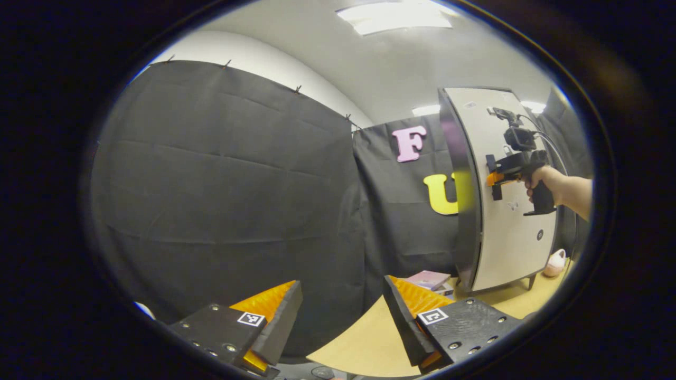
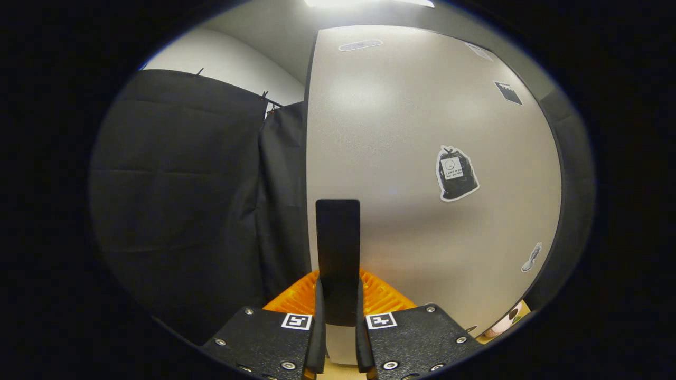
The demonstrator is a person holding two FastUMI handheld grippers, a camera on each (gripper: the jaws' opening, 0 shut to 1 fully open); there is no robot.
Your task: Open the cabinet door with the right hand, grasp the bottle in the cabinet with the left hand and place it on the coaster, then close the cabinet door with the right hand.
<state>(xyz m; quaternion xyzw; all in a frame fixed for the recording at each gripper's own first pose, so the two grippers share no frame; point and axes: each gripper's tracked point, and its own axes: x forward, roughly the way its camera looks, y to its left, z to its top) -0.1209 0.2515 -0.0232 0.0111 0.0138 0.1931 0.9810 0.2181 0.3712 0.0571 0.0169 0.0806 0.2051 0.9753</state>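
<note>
Right tool (image 2: 338,311) clamps the door handle (image 2: 338,248); left tool (image 1: 343,311) gapes over bare table (image 1: 364,338).

My left gripper view looks from afar at the cabinet door (image 1: 507,190); right gripper view sits close against it (image 2: 422,158).

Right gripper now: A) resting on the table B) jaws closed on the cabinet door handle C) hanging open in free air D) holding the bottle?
B: in the right gripper view the right gripper has both jaws pressed on the black handle of the cabinet door.
</note>
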